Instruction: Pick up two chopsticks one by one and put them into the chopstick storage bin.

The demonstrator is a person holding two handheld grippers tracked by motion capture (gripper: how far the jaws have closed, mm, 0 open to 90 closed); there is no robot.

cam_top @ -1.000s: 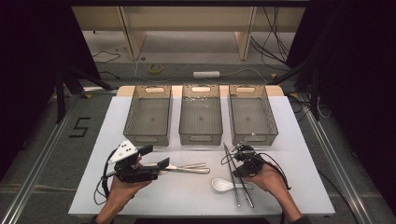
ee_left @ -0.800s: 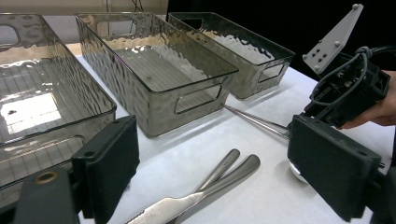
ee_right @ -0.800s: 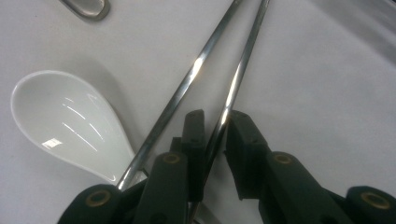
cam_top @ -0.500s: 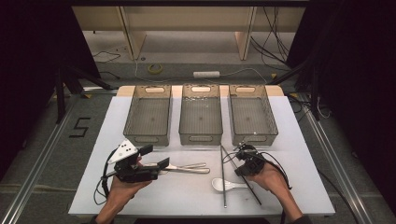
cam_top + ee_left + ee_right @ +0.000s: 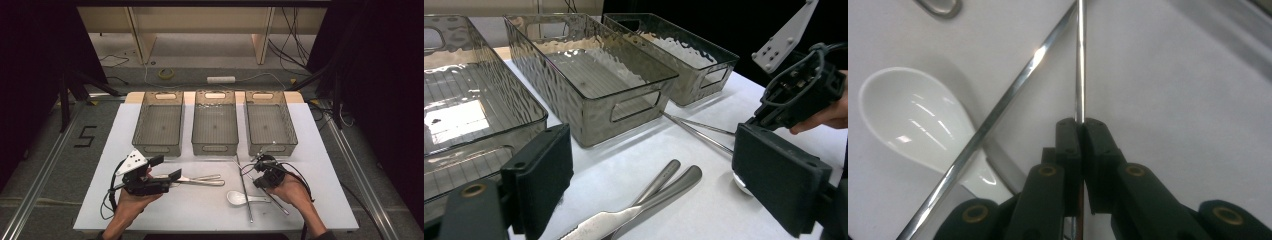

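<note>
Where one second earlier two metal chopsticks lay side by side on the desk (image 5: 150, 220), the right claw (image 5: 1079, 131) has just been closing and now stands clenched on one chopstick (image 5: 1080, 60), the rod pinched between its pads and running straight out ahead of them. In the high view that held chopstick (image 5: 261, 150) now points away toward the right-hand bin (image 5: 269, 122), while the second chopstick (image 5: 245, 192) lies loose on the desk, crossing the handle of the white spoon (image 5: 239, 198); the pair has thus gone from parallel to crossed. Beside the left-hand bin (image 5: 159, 125), the left claw (image 5: 165, 169) is released, its pads apart on either side of the knife and fork (image 5: 200, 179), touching neither. The middle bin (image 5: 215, 122), like the others, holds nothing. Judged from this layout, the grip is secured and the sorting of cutlery into bins has barely begun; lifting the chopstick clear of its partner and the spoon comes next.
</note>
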